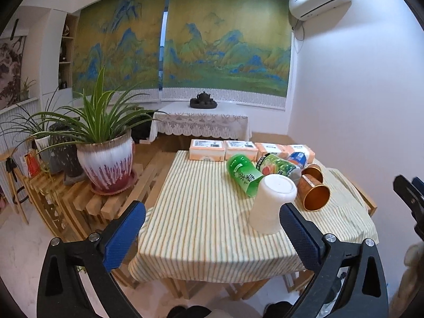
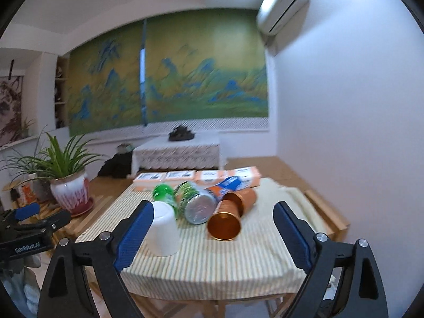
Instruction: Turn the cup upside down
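A white cup (image 1: 271, 203) stands upside down, base up, on the striped tablecloth (image 1: 201, 212). It also shows in the right wrist view (image 2: 163, 230). My left gripper (image 1: 212, 228) is open and empty, held back from the table's near edge, its right finger just in front of the cup. My right gripper (image 2: 213, 234) is open and empty, with the cup behind its left finger (image 2: 133, 238). Two copper cups (image 1: 315, 193) lie on their sides to the right of the white cup, also seen in the right wrist view (image 2: 225, 221).
A green bottle (image 1: 242, 173), a can (image 1: 278, 165) and a blue-orange bottle (image 1: 298, 159) lie behind the cups. Several orange boxes (image 1: 225, 149) line the table's far edge. A potted plant (image 1: 106, 159) stands on wooden racks to the left. A white wall is at the right.
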Demonstrator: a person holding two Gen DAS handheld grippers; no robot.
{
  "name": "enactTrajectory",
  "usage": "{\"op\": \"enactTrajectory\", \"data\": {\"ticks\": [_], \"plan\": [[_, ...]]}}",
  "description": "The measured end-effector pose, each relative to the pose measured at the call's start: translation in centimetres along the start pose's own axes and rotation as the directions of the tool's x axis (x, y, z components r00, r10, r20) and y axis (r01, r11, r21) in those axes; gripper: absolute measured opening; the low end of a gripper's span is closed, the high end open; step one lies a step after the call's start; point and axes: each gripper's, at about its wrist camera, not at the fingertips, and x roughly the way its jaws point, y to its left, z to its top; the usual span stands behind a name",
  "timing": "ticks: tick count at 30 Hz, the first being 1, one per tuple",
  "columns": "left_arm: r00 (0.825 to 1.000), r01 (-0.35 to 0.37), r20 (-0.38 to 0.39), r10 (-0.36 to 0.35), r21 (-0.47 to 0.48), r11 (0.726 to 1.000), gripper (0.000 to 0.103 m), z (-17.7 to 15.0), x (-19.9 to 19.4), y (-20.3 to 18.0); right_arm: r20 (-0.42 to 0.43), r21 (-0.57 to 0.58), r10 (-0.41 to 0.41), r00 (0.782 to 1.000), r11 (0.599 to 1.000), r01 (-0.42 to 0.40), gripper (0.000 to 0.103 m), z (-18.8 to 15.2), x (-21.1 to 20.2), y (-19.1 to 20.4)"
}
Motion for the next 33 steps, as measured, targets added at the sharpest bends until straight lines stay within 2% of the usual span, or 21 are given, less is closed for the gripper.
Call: {"op": "enactTrajectory", "data": {"ticks": [9,25,33], "plan": [[1.000,0.008,0.018,-0.008,0.025,1.000,0.102,-1.7,-1.4,-2.2,0.068,0.019,-0.089,0.994,0.996,0.088,0.091,-2.1,-3.0,-0.3],[0.998,-0.023,0.060,0.023,0.003,1.000,0.102,-2.1,-2.6,-1.4,0.081,-0.011,-0.084,0.993,0.996,0.085,0.092,-2.6,-3.8,0.9],[0.998,-0.023,0.054,0.023,0.006,1.000,0.102,-2.2,-2.6,-1.3,0.072,-0.015,-0.075,0.995,0.997,0.076,0.092,-2.5,-3.5,1.1]]}}
